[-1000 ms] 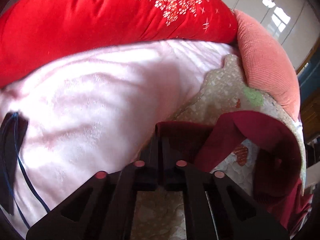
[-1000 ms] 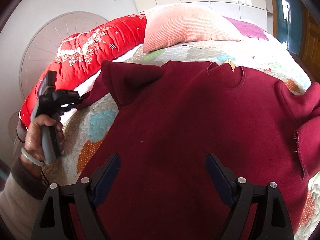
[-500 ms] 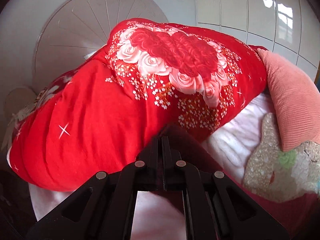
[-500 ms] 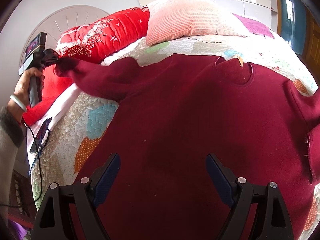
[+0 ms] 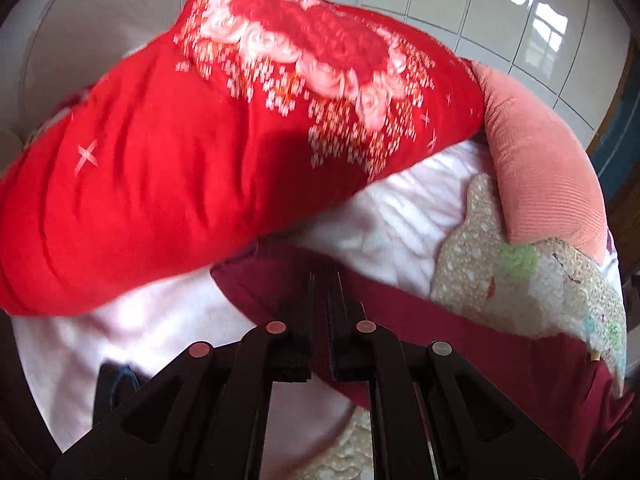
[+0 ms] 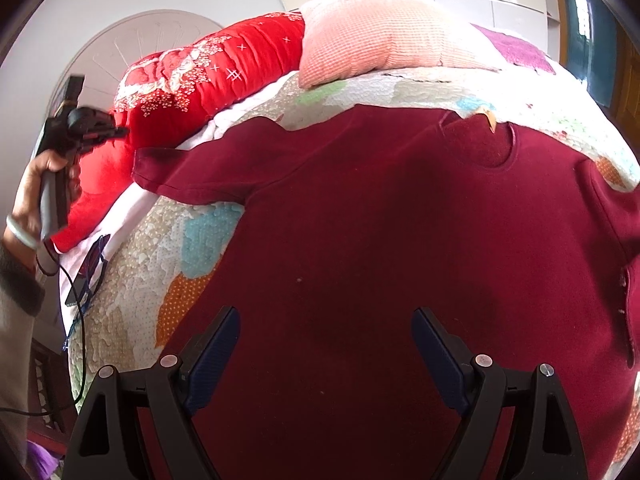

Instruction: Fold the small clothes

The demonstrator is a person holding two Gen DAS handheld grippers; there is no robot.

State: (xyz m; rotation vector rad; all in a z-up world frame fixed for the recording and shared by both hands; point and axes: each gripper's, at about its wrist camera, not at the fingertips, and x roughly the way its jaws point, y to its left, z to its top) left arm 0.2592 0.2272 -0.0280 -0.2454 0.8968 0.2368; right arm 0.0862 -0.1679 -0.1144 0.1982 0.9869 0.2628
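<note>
A maroon sweater [image 6: 380,240] lies spread out on the patchwork quilt [image 6: 192,240]. Its sleeve [image 6: 192,176] stretches flat to the left, and the cuff rests on the white sheet. A hand holds my left gripper [image 6: 118,132] up and to the left of that cuff, apart from it. In the left wrist view my left gripper [image 5: 325,276] has its jaws opening to a narrow gap with nothing between them. The sleeve [image 5: 272,288] lies below the fingertips. My right gripper [image 6: 326,316] hangs wide open over the sweater's lower body and holds nothing.
A red floral duvet [image 5: 200,140] is rolled along the far left of the bed, with a salmon pillow [image 6: 380,36] beside it. A dark phone with a cable [image 6: 86,276] lies on the white sheet [image 5: 380,232] near the bed's left edge. A purple cloth [image 6: 516,48] sits at the far right.
My left gripper drew the folded sleeve out to the left and upward, then let it go. The sleeve now lies stretched flat and the gripper has lifted clear. The right gripper has not moved.
</note>
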